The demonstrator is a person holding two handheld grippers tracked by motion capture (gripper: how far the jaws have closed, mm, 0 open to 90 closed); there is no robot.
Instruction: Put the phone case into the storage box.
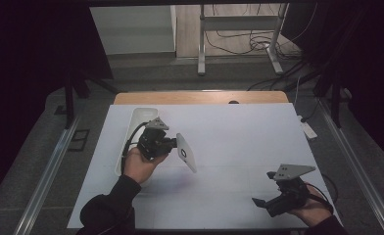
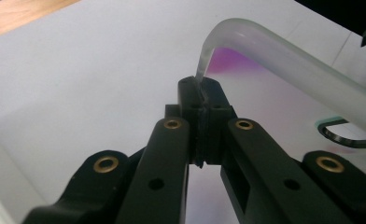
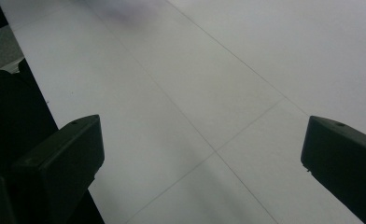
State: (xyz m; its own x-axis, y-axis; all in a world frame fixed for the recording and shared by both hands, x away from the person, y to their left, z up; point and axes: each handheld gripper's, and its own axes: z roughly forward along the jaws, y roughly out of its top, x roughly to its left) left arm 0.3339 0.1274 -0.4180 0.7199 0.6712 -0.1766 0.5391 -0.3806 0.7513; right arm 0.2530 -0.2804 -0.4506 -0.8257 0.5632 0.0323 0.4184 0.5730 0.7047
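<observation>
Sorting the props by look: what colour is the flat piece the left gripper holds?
The flat piece is frosted translucent white with a dark ring mark; the high view shows it best.

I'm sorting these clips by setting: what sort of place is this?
Probably a lab or recording studio, not a home: a white-covered wooden table framed by black curtains, loose cables on the floor, and handheld black two-jaw grippers, one pinching a translucent white plastic plate.

No readable text anywhere; only a dark ring-shaped mark on the translucent panel (image 1: 186,152), too small to read.
</observation>
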